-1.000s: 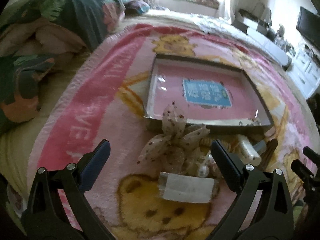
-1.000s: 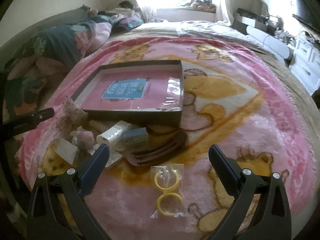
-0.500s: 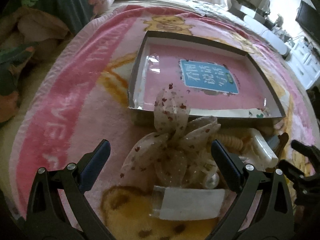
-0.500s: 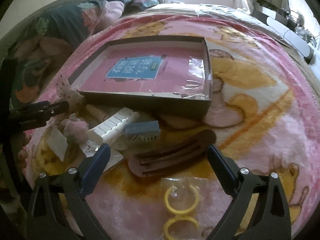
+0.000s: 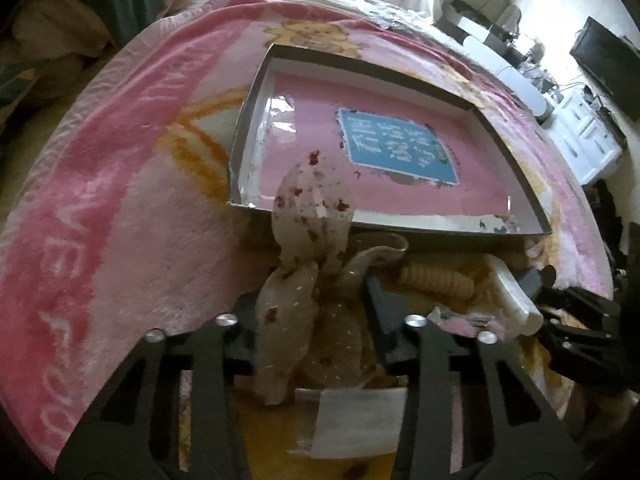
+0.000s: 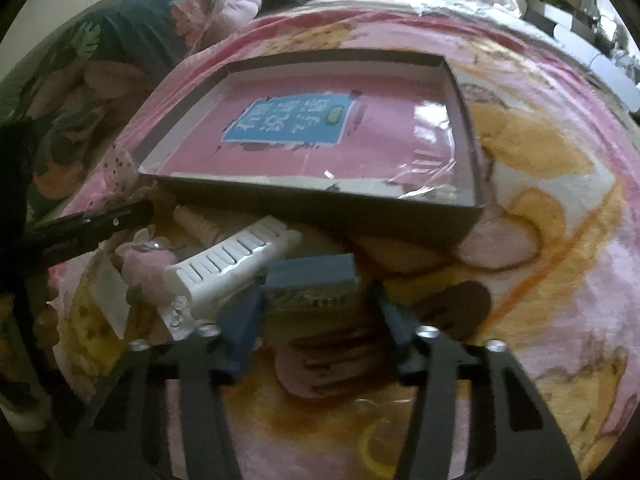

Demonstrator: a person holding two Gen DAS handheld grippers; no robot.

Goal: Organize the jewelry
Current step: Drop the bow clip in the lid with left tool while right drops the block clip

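the sheer beige fabric bow dotted with dark red specks (image 5: 310,216) lies in the heap of hair accessories on the pink bear-print blanket (image 5: 132,240), just at the near wall of the shallow grey cardboard box with the pink lining (image 5: 248,128), its top loop leaning over that wall at 12 o'clock from the left gripper (image 5: 312,312). that gripper has its fingers narrowed around the bow's lower loops; whether they truly pinch the cloth i cannot tell. the bow looks very light, soft and limp, so it will likely flop and drag its neighbours; the knotted centre seems the firmest place to take it.

the right gripper (image 6: 316,316) has its fingers drawn in on either side of a small blue rectangular clip (image 6: 312,276), seemingly pinching it. this looks rigid and light, probably smooth and prone to slip, so its long flat sides suit the hold. a white ridged plastic clip (image 6: 232,268) lies touching it at 10 o'clock, a brown hair claw (image 6: 452,308) just beneath.
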